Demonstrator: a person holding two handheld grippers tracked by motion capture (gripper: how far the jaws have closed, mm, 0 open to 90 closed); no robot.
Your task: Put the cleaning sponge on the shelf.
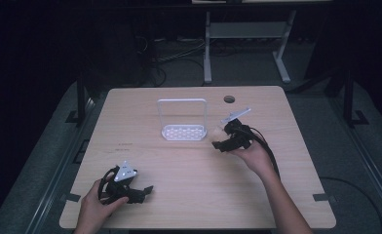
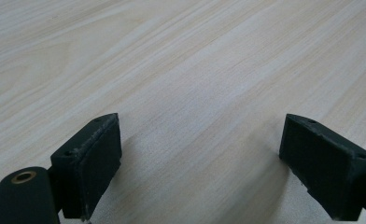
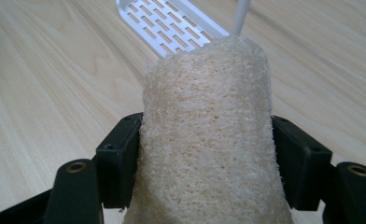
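The loofah sponge (image 3: 204, 135) sits pinched between the 2 black jaws of the right tool (image 3: 204, 158), held off the table (image 1: 189, 170) just beside the white slotted rack (image 1: 183, 131), whose perforated base lies ahead of it. The likely step is setting the sponge on that base: bring it over the slots, clear of the upright frame, lower it level, then release. The left tool (image 2: 200, 163) rests near the table's front edge, jaws spread and empty.
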